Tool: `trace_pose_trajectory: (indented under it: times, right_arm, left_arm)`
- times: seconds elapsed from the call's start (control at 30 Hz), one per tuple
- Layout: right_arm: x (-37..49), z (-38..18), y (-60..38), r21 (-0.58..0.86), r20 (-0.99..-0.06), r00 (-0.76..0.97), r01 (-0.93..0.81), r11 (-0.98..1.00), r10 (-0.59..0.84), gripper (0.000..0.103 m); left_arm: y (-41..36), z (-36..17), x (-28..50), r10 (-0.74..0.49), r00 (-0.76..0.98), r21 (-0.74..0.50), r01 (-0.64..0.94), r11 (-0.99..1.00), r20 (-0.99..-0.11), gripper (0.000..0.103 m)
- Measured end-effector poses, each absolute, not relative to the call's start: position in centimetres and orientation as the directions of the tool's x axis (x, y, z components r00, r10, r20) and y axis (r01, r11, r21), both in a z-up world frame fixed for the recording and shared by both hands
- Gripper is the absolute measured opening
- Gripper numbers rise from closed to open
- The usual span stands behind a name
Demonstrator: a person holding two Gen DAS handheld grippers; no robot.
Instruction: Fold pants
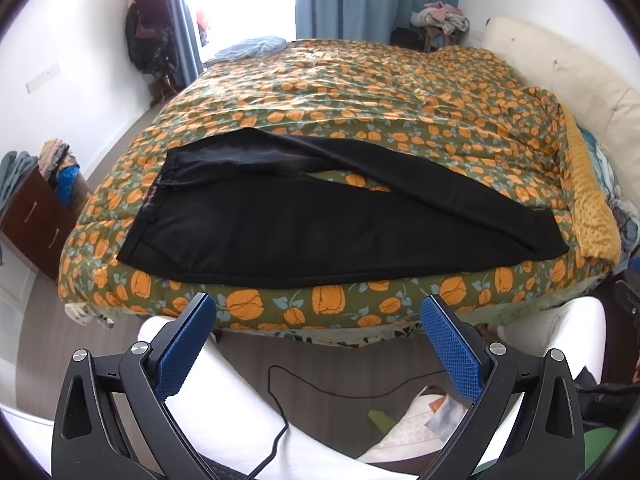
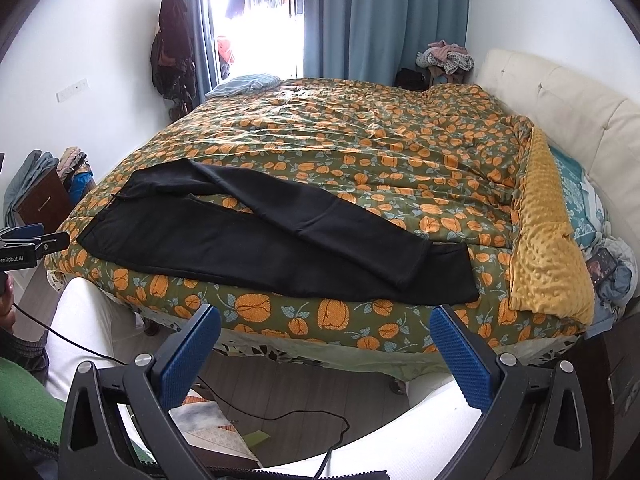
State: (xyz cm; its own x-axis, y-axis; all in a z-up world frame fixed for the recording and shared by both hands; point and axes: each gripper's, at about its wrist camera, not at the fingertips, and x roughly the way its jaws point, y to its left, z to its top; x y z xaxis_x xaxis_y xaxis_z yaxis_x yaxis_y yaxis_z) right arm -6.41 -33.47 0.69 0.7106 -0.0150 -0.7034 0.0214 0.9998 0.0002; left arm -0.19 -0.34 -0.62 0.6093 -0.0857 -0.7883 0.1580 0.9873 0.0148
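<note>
**Black pants laid out on bed, both grippers clear**

While both grippers hang short of the mattress edge, the listed items stand as follows.

Pants (image 1: 224, 228): black, spread flat along the near edge of the bed, waistband to the left, hems to the right. The far leg runs diagonally over the near leg and crosses it toward the hem end; a wedge of bedding shows between the two legs near the crotch. No gripper touches the fabric.

Left gripper (image 1: 320, 316): blue-padded fingers (image 1: 188, 344) spread wide, nothing between them, held below and in front of the bed edge, above the person's white-clad legs.

Right gripper (image 2: 326, 328): jaws likewise wide apart and empty, held in front of the bed edge, nearer the hem end of the pants.

Duvet (image 2: 360, 128): green with orange flower print, covering the bed, rumpled toward the far side.

Yellow dotted blanket (image 2: 548, 240): along the right side, just beside the hems.

Cable (image 1: 280, 420): black, trailing across the floor and the person's lap.

Cream headboard (image 2: 560, 104): at right.
</note>
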Motion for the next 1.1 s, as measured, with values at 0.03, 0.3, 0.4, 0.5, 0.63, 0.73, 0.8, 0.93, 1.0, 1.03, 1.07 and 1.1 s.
trace_pose_trajectory:
  times: [0.03,0.3,0.4,0.5,0.63,0.73,0.8,0.93,1.0,1.03,1.07,1.1]
  right_arm:
    - [-6.37,0.66,-33.43,0.001,-0.704,0.71,0.022,1.0,-0.015,0.103]
    - [-6.35,0.4,-33.5,0.003,-0.71,0.705,0.014,1.0,-0.007,0.103]
    - [-6.44,0.35,-33.6,0.004,-0.709,0.705,0.017,1.0,-0.009,0.103]
    - [-6.19,0.62,-33.09,0.002,-0.711,0.703,0.014,1.0,-0.008,0.103]
    - [-6.32,0.56,-33.18,0.003,-0.713,0.701,0.013,1.0,-0.007,0.103]
    - [-6.33,0.48,-33.21,0.001,-0.71,0.704,0.016,1.0,-0.011,0.103]
    - [-6.38,0.45,-33.23,0.0,-0.709,0.705,0.018,1.0,-0.013,0.103]
    - [-6.48,0.5,-33.32,0.001,-0.708,0.706,0.024,1.0,-0.016,0.103]
    - [-6.52,0.52,-33.37,0.001,-0.708,0.706,0.024,1.0,-0.016,0.103]
    - [-6.52,0.51,-33.39,0.002,-0.708,0.706,0.023,1.0,-0.015,0.103]
    - [-6.53,0.5,-33.38,0.002,-0.709,0.705,0.023,1.0,-0.015,0.103]
    - [-6.55,0.53,-33.41,0.003,-0.709,0.705,0.023,1.0,-0.014,0.103]
  left_arm:
    - [-0.36,-0.68,-0.21,-0.087,0.608,0.013,0.158,0.987,-0.789,0.102]
    - [-0.55,-0.73,-0.23,-0.087,0.608,0.014,0.159,0.987,-0.789,0.102]
    - [-0.56,-0.72,-0.23,-0.087,0.608,0.014,0.158,0.987,-0.789,0.102]
    - [-0.55,-0.71,-0.22,-0.087,0.608,0.013,0.158,0.987,-0.789,0.102]
    - [-0.63,-0.74,-0.24,-0.088,0.608,0.012,0.158,0.987,-0.789,0.102]
    - [-0.69,-0.72,-0.21,-0.088,0.609,0.013,0.16,0.987,-0.788,0.102]
    - [-0.66,-0.7,-0.18,-0.089,0.608,0.012,0.159,0.987,-0.789,0.102]
    - [-0.82,-0.74,-0.21,-0.09,0.608,0.01,0.16,0.987,-0.789,0.102]
    - [-0.8,-0.73,-0.21,-0.091,0.608,0.01,0.16,0.987,-0.789,0.102]
    - [-0.93,-0.79,-0.24,-0.091,0.608,0.009,0.16,0.987,-0.789,0.102]
    - [-0.81,-0.73,-0.21,-0.09,0.608,0.01,0.159,0.987,-0.789,0.102]
    - [-0.79,-0.72,-0.2,-0.09,0.608,0.01,0.159,0.987,-0.789,0.102]
